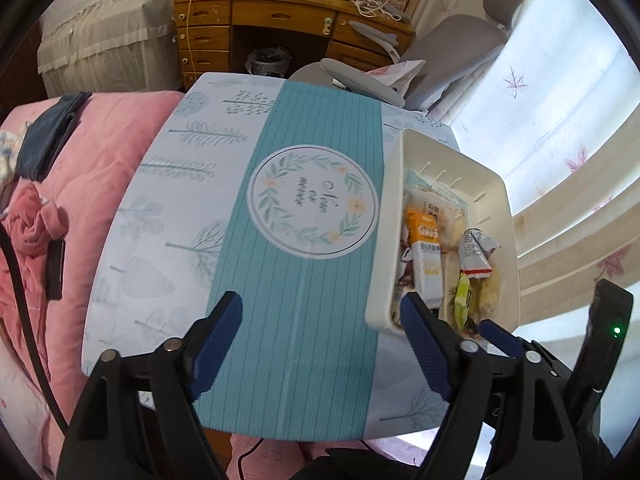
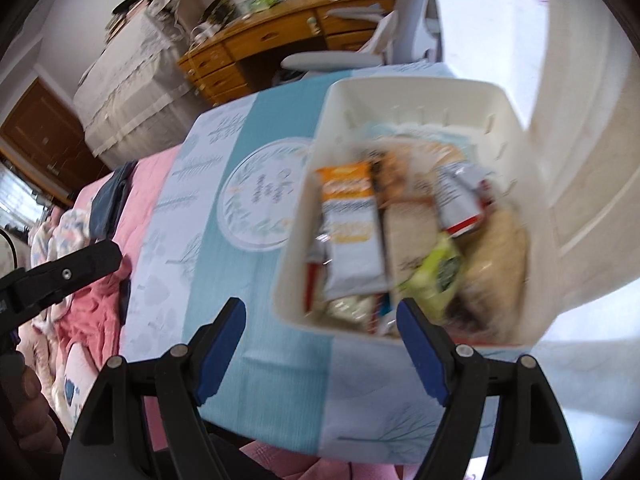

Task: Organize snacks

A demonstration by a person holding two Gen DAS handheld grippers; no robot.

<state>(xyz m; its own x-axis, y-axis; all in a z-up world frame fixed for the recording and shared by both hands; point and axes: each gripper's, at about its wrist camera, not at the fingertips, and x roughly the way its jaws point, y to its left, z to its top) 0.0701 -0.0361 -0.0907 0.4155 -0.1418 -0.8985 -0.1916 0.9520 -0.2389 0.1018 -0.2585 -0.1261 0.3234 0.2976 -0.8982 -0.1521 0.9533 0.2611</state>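
On the left wrist view, left tool [image 1: 322, 344] released, empty, over teal patterned worktop [image 1: 296, 320]; white plastic snack bin [image 1: 502, 200] overhangs the edge.

Right wrist view, blurred: right tool [image 2: 320, 350] apparently released; a nudge could tip it.

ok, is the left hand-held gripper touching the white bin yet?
Cannot tell. In the left wrist view, one finger of the open left hand-held gripper overlaps the white bin at its near corner, but neither contact nor a gap shows plainly.
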